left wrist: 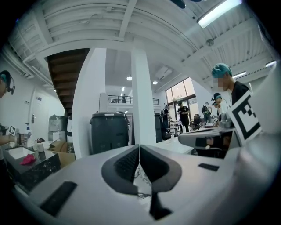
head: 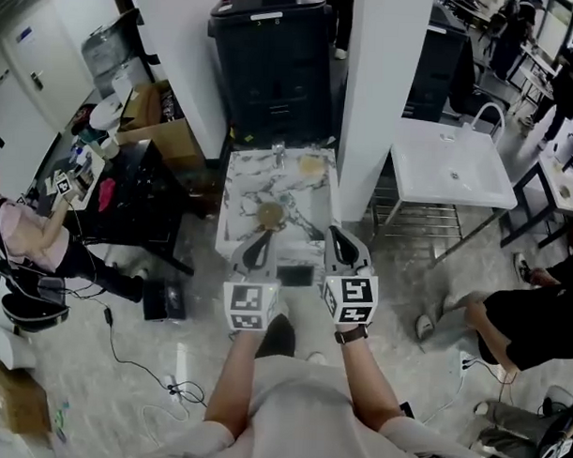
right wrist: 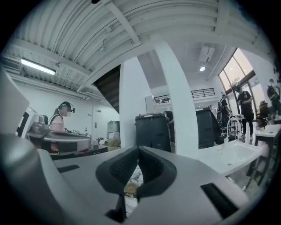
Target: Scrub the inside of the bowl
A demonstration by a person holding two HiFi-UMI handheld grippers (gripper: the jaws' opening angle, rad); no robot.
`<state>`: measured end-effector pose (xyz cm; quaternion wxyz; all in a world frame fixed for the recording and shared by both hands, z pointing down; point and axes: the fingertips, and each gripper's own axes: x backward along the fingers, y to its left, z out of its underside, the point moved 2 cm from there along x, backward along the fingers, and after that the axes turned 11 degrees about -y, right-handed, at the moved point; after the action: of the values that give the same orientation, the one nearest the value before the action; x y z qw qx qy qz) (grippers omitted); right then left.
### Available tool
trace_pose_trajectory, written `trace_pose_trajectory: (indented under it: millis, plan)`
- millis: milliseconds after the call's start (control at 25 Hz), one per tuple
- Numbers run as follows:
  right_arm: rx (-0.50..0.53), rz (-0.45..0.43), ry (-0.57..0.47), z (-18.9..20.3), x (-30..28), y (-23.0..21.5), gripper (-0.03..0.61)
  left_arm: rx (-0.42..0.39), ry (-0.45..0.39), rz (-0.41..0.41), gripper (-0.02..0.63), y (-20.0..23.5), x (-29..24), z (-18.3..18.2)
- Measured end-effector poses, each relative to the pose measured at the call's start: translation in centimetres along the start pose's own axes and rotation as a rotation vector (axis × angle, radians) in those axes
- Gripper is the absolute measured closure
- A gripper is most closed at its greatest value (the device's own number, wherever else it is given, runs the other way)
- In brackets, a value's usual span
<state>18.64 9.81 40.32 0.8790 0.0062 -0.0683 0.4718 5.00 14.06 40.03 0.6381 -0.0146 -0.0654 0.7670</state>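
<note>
A small brownish bowl sits in the middle of a marble-topped table. A tan pad-like thing lies farther back on the right of that table. My left gripper hovers over the table's near edge, just short of the bowl, with its jaws pressed together and nothing between them. My right gripper is beside it at the table's near right corner, also shut and empty. In the right gripper view a yellowish bit of the bowl shows below the jaws.
A white pillar rises right of the table and a black bin stands behind it. A white sink unit is at the right. Cardboard boxes and a dark desk are at the left, with people seated on both sides.
</note>
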Motion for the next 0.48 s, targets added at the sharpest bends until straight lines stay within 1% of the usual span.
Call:
trace_pose_trajectory:
  millis: [120,240,360,480]
  plan:
    - [0.003,-0.010,0.039,1.8,-3.3,-0.6,0.569,0.009,0.025,0.021,0.600,1.7,-3.2,1.9]
    - [0.003,-0.037,0.100,3.7,-8.1,-1.0,0.569,0.013,0.047,0.055,0.600,4.3,-7.3,3.8]
    - [0.026,-0.055,0.128,4.2,-13.9,-1.4,0.569,0.014,0.065,0.084,0.600,7.8,-12.1,4.9]
    - [0.038,-0.045,0.133,4.4,-19.4,-2.4,0.568,0.012,0.072,0.109,0.600,11.0,-16.9,5.3]
